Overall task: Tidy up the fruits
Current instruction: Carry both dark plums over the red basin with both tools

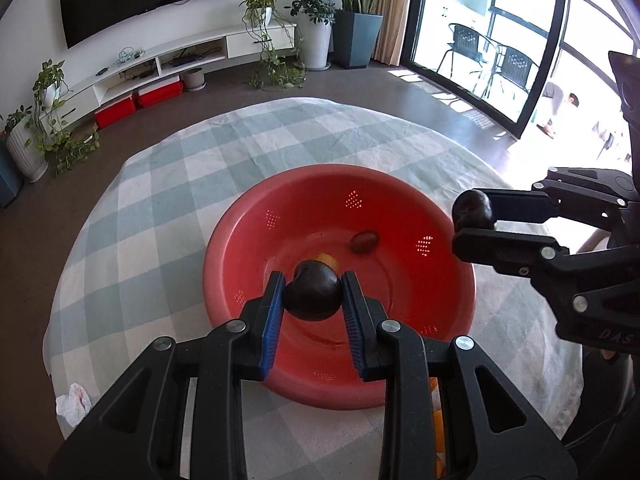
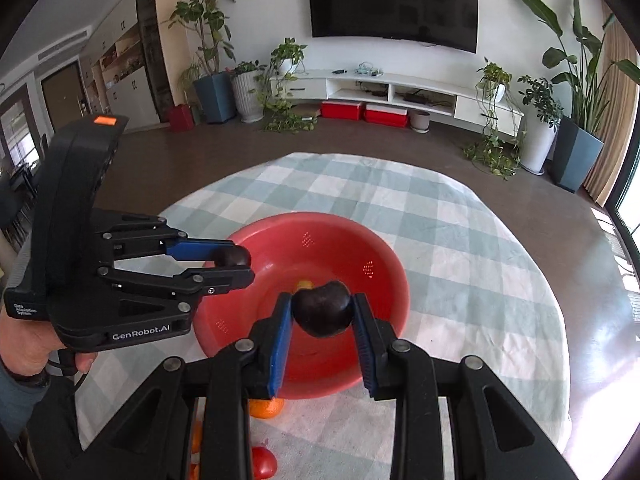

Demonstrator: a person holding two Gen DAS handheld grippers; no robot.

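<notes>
we see left gripper (image 1: 312, 295) jaws clenched on dark fruit (image 1: 313, 295) | right gripper (image 2: 322, 314) jaws clenched on second dark fruit (image 2: 323, 313) | both above red bowl (image 1: 240, 240) mid-counter (image 1: 160, 184) | brown fruit (image 1: 364, 241) in bowl

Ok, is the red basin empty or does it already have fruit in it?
Not empty. The red basin holds a small reddish fruit on its floor and a yellow-orange piece, partly hidden behind the dark fruit.
</notes>
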